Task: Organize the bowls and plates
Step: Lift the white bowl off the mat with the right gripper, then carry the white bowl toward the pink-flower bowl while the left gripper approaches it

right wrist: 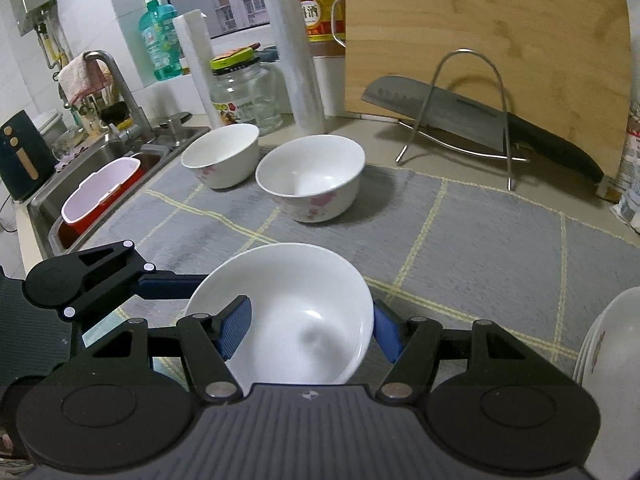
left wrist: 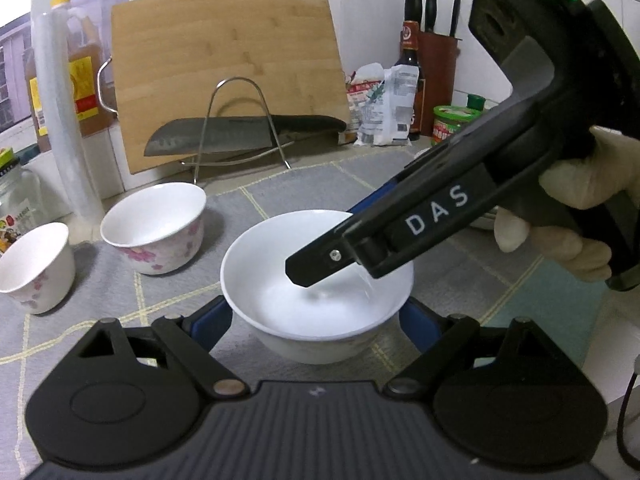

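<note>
On the mat-covered surface (right wrist: pixel 480 240), two floral bowls (right wrist: pixel 310 178) stand side by side, unstacked. The left gripper (left wrist: pixel 316 320) spreads its jaws around the plain white bowl (left wrist: pixel 316 292), uncommitted; the right gripper (right wrist: pixel 308 328) clenches that bowl's rim. Stacked plates (right wrist: pixel 612 344) are cut off at right.

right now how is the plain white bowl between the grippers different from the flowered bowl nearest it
The plain white bowl has no pattern showing; the flowered bowl carries pink blossoms on its outer wall. The plain white bowl looks shallower and wider-flared, the flowered bowl deeper with steeper sides. The right gripper has one finger inside the plain white bowl's rim and the left gripper straddles it, while the flowered bowl stands untouched. Both sit upright and empty on the grey mat.
</note>
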